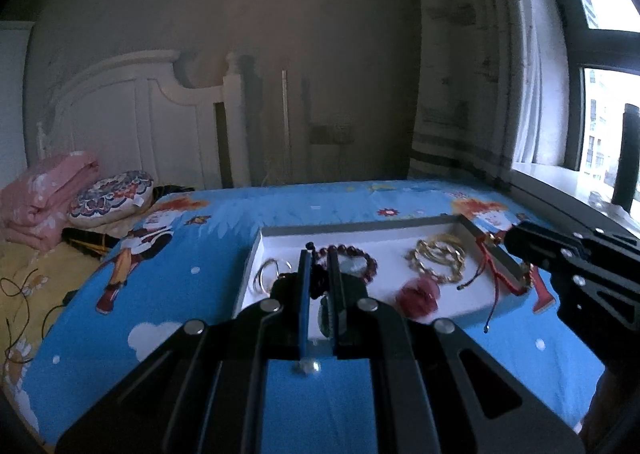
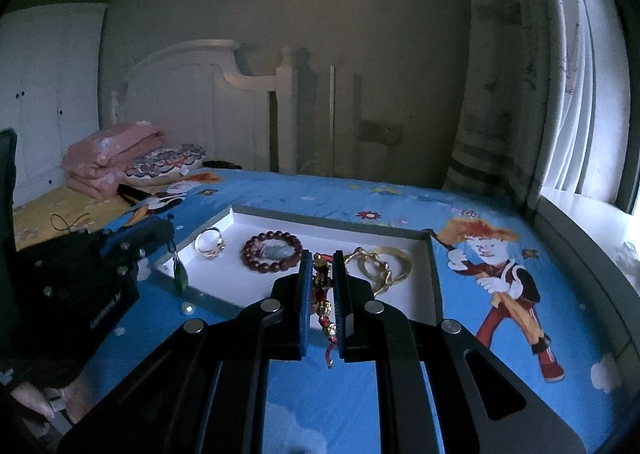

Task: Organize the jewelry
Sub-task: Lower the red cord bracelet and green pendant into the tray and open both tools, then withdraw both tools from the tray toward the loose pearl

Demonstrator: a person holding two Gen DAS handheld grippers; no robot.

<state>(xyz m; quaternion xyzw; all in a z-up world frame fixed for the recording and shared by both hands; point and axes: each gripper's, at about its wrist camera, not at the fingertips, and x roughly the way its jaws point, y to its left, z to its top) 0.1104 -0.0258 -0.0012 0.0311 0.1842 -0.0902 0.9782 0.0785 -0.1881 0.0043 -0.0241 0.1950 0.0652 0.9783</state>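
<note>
Text "...AI" on left claw point(image 2: 176, 250) body, rest unreadable

Both grippers are matte black metal linkages with round silver rivets at the joints and long cut-out slots in the arms. The left gripper point(image 1: 319, 274) has a blue pad on one finger; so does the right gripper point(image 2: 323, 282). Faint pale lettering marks the left housing. Bare fingers point(image 2: 34, 400) show near left.

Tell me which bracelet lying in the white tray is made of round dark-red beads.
The beaded bracelet, between the silver rings and the gold chain bracelet. Those two are bare metal, while this one is a ring of dark-red beads.
</note>
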